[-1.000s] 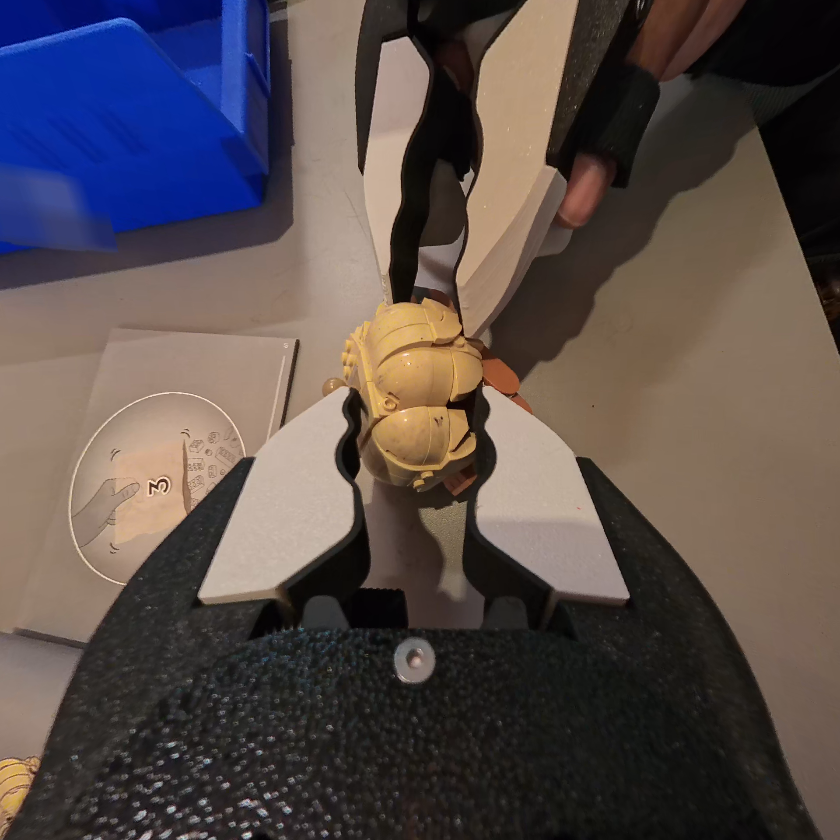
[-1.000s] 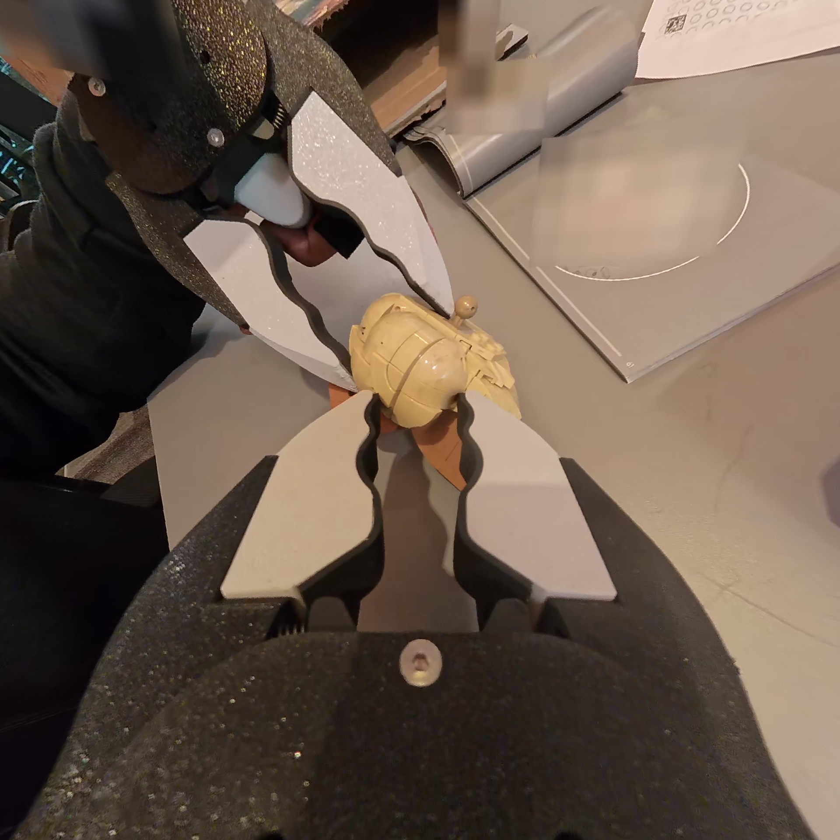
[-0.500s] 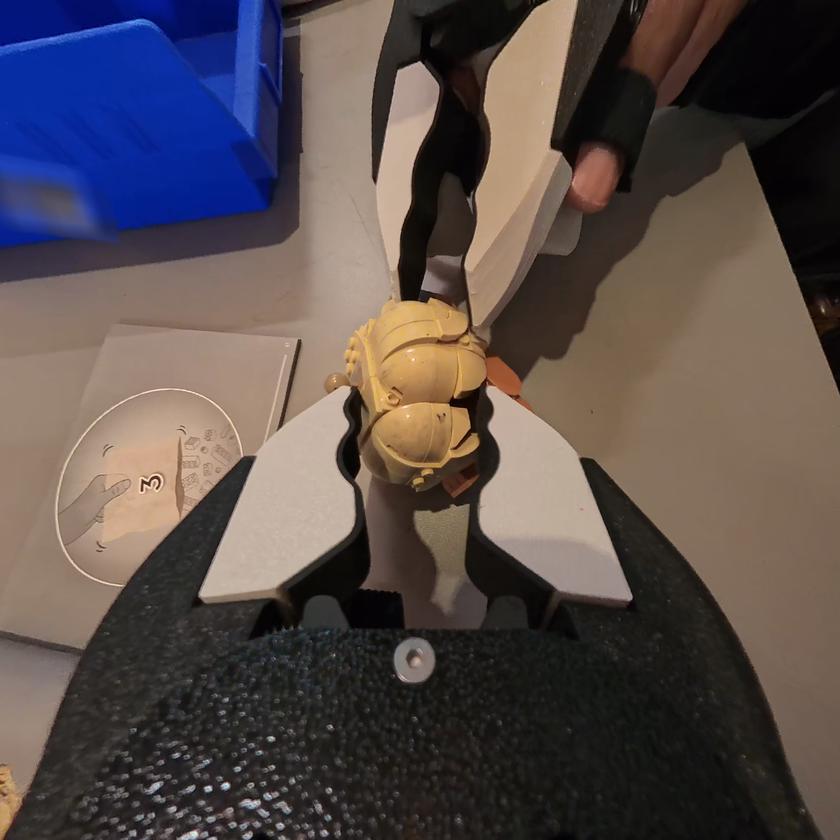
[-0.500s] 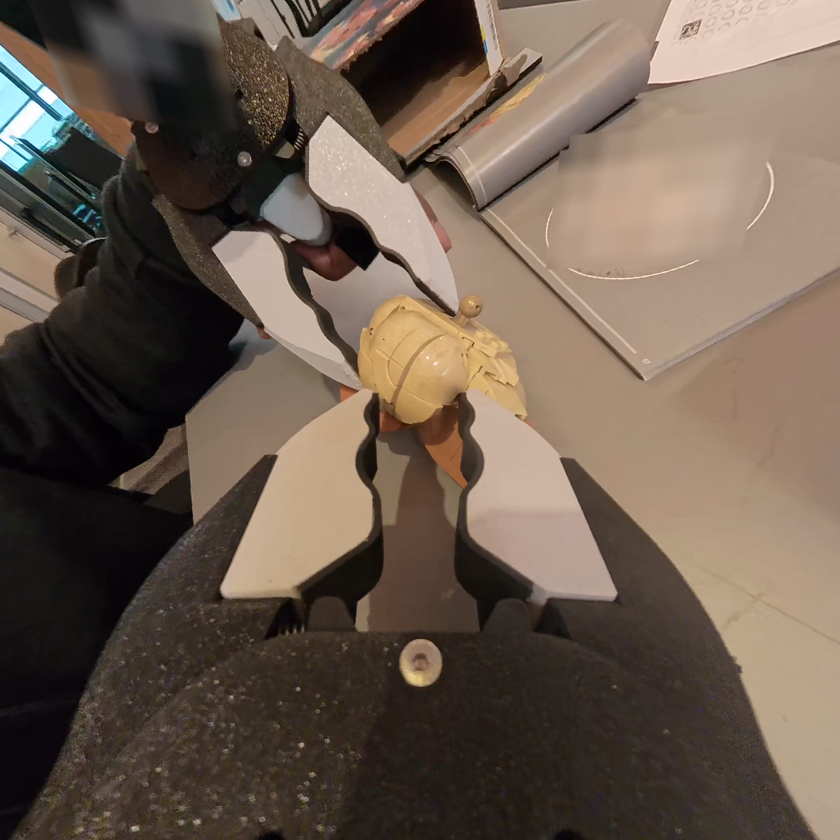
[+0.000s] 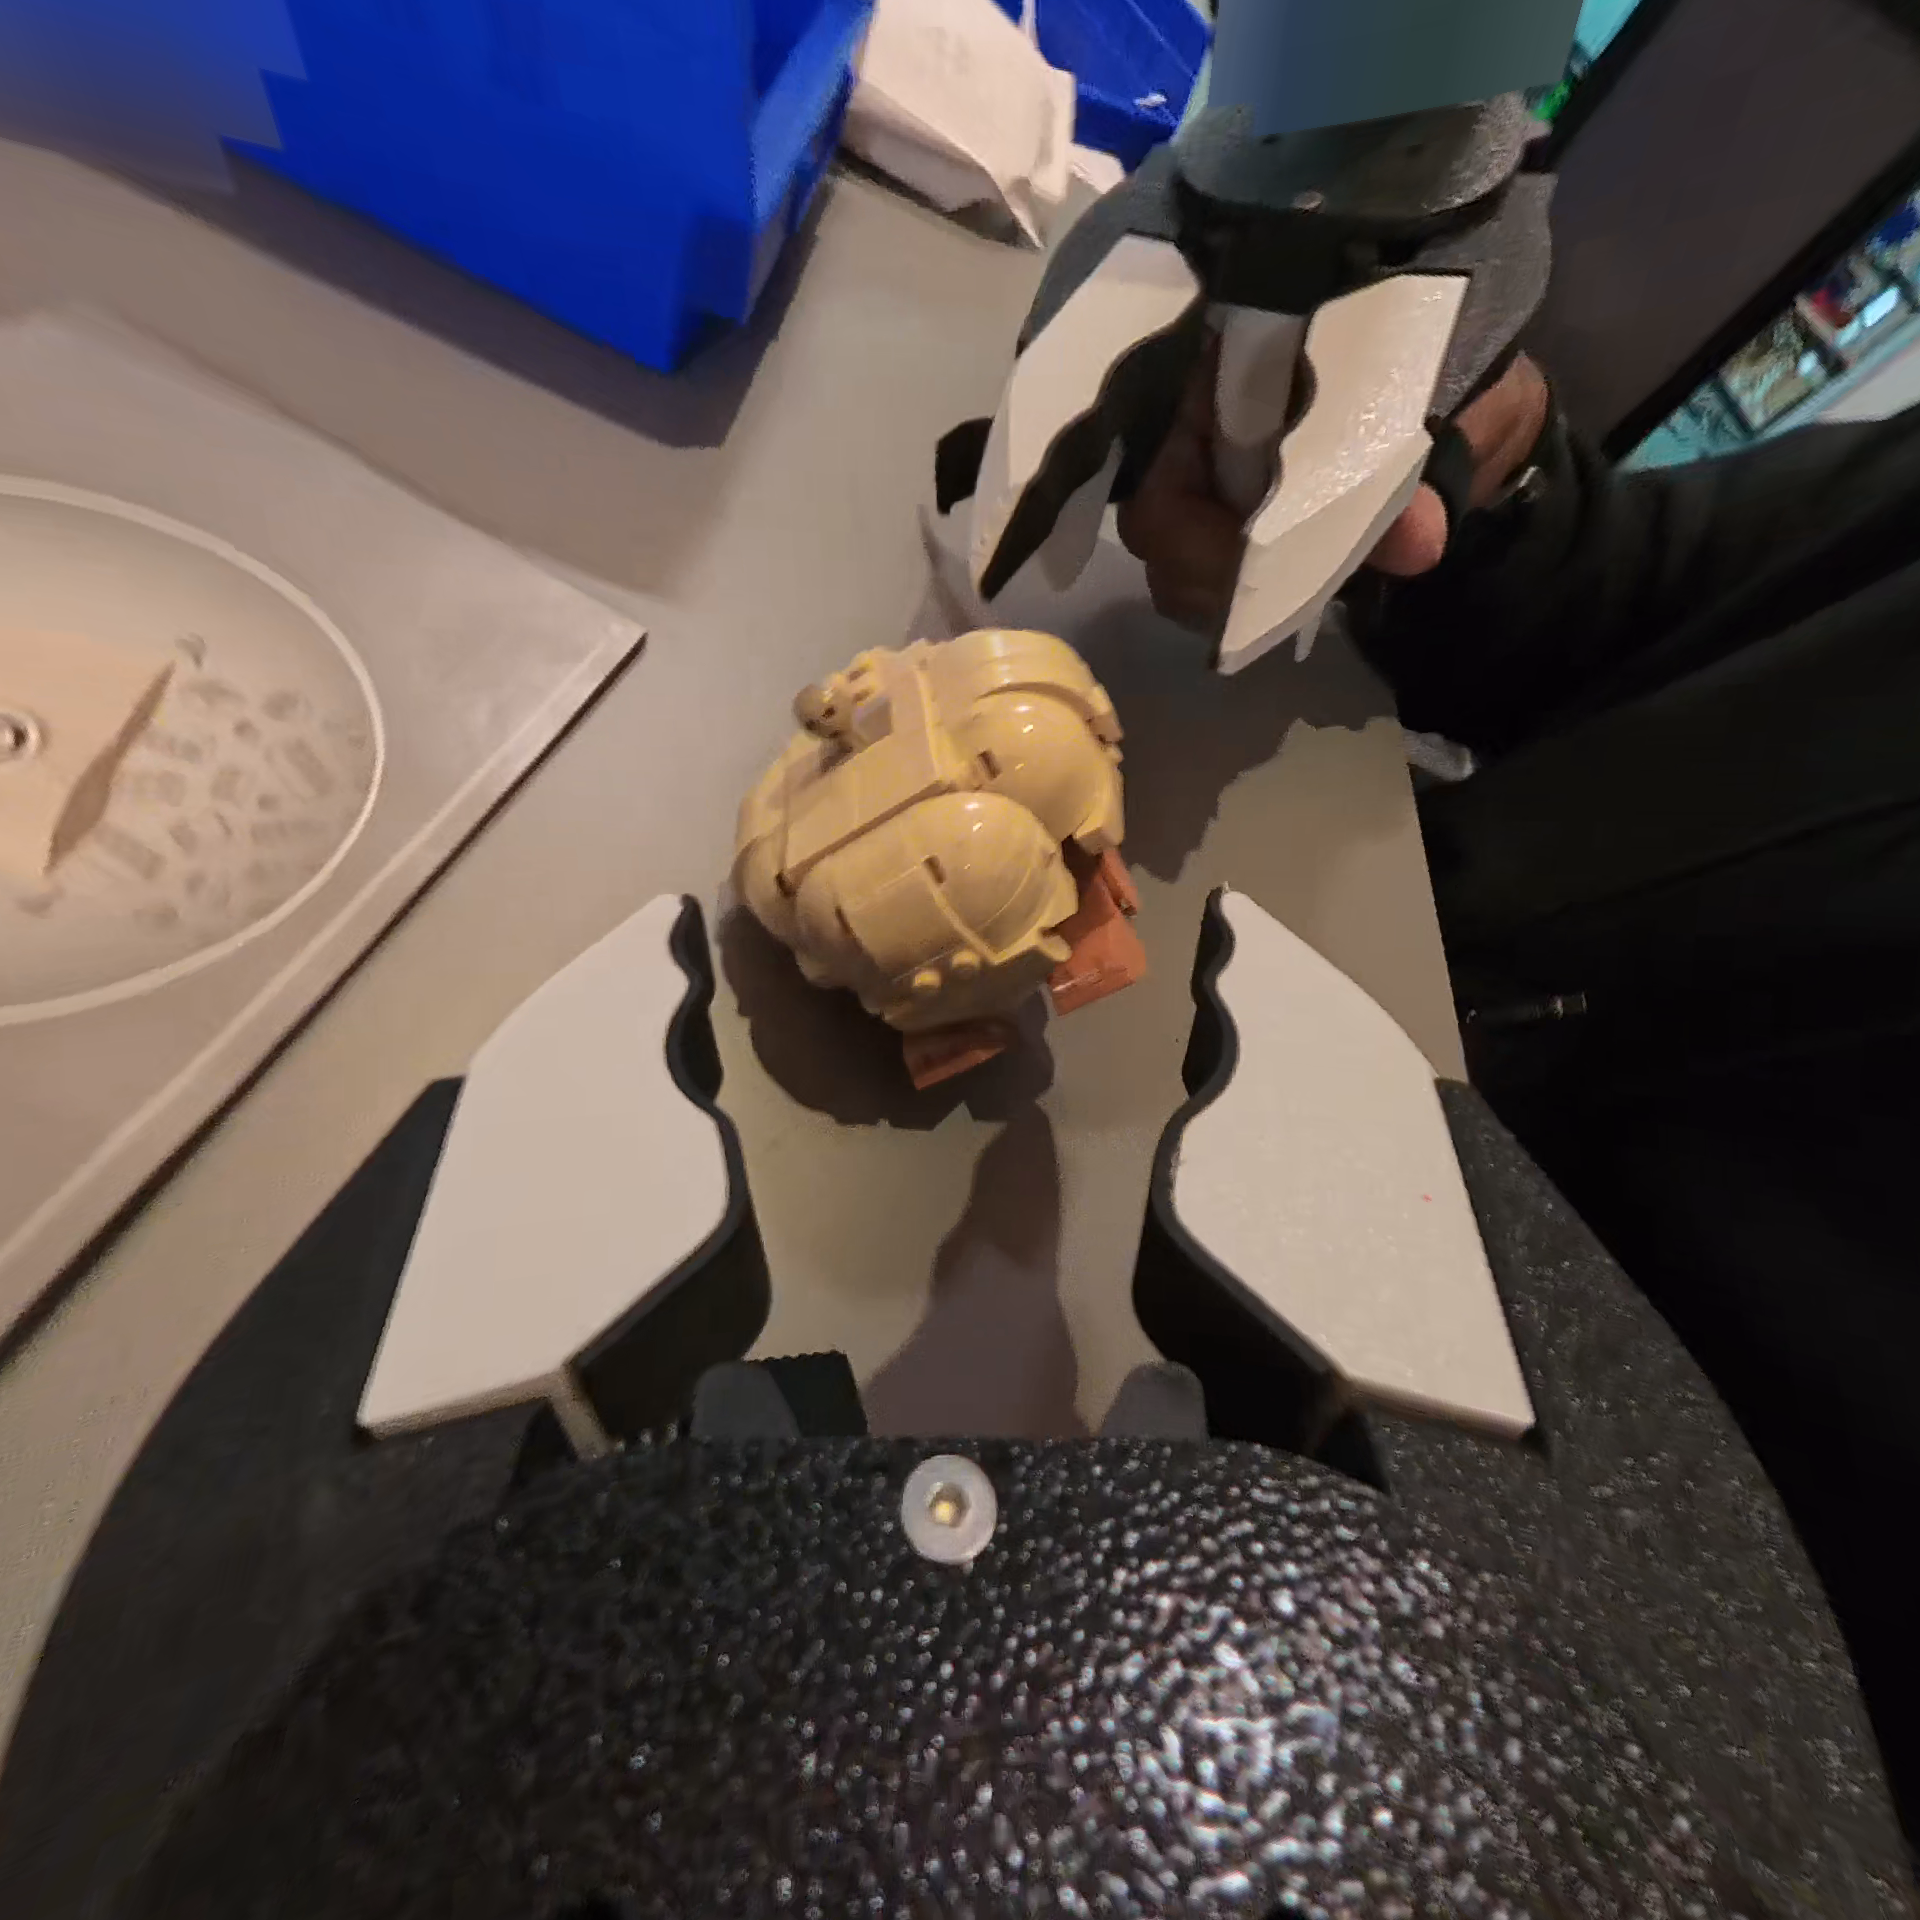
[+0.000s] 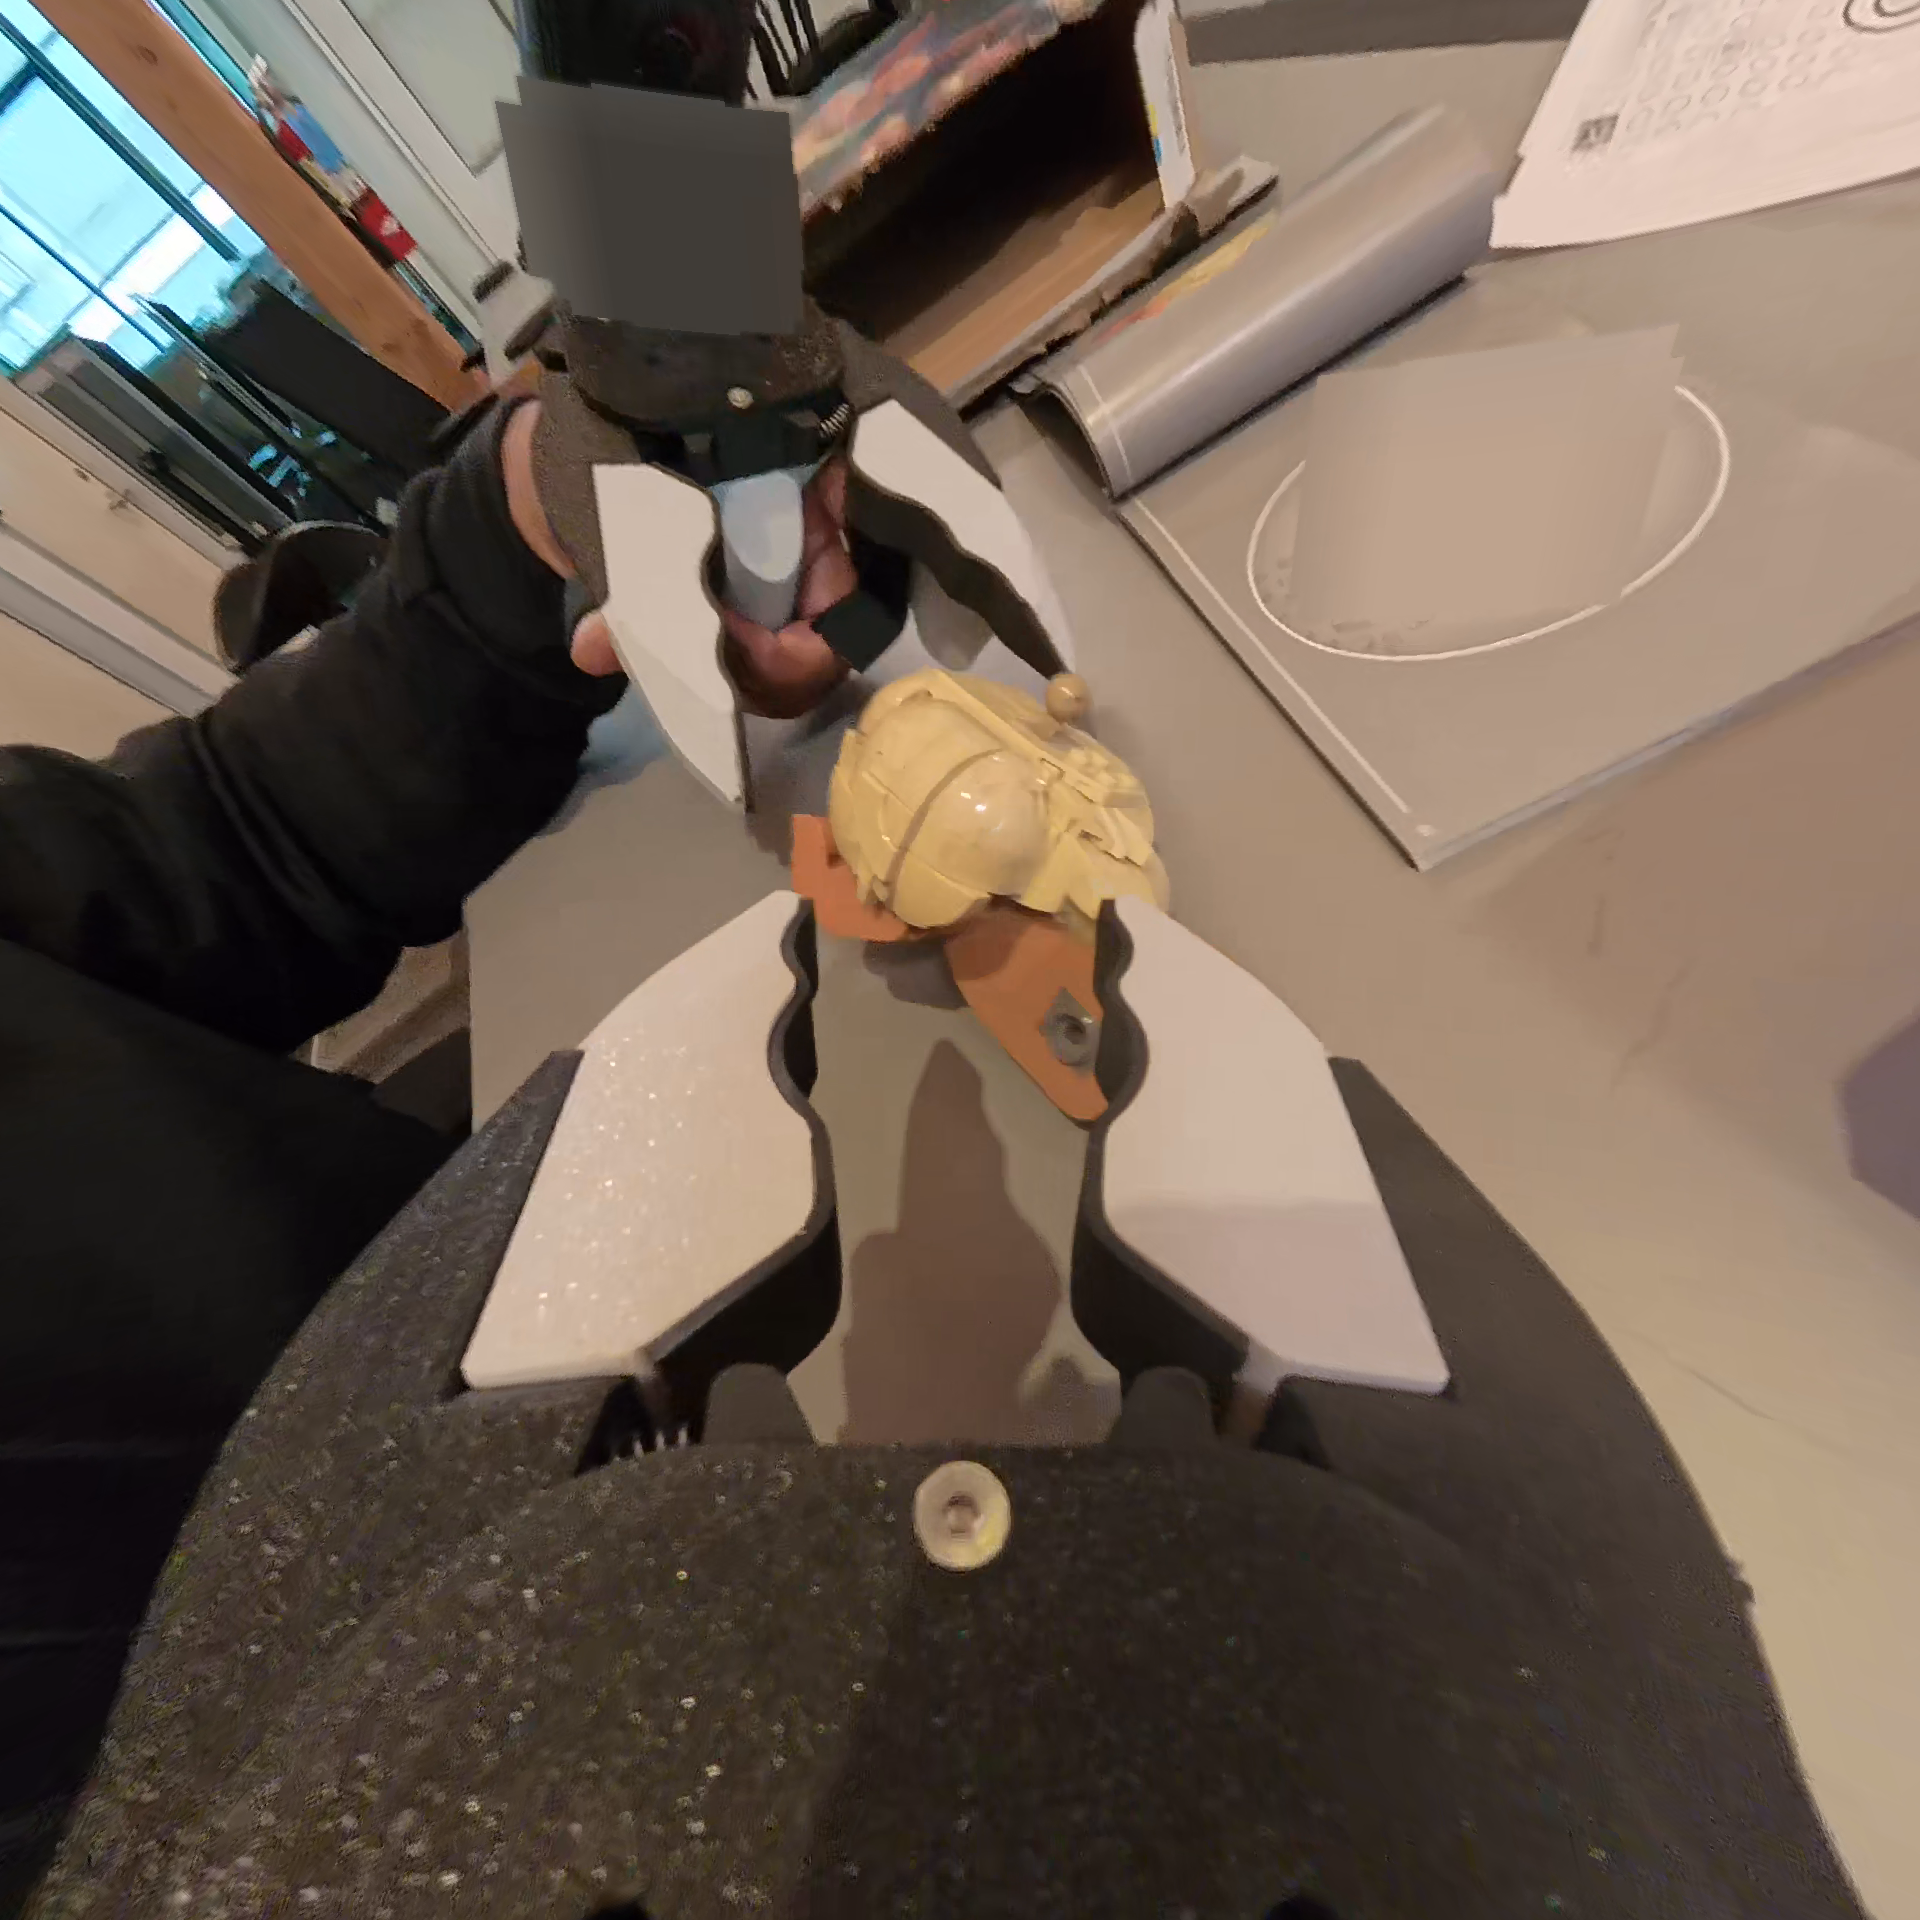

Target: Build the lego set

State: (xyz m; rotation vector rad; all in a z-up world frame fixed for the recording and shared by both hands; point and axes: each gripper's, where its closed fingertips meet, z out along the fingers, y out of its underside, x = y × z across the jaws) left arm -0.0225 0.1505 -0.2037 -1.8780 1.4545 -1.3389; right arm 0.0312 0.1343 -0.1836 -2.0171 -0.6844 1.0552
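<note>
Beside a blue bin (image 5: 582,156) with unseen contents, both tools (image 5: 951,914) (image 6: 951,925) gape around the tan brick model (image 5: 925,821).

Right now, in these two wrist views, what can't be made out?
- Underside of the tan and brown brick-built model: hidden by its own body, both views.
- Grey booklet's circular drawing: motion-blurred, left view; patched over, right view.
- Blue plastic bin's contents: cut off by the top edge.
- Whether the right gripper's right finger touches the brown plate: unclear.
</note>
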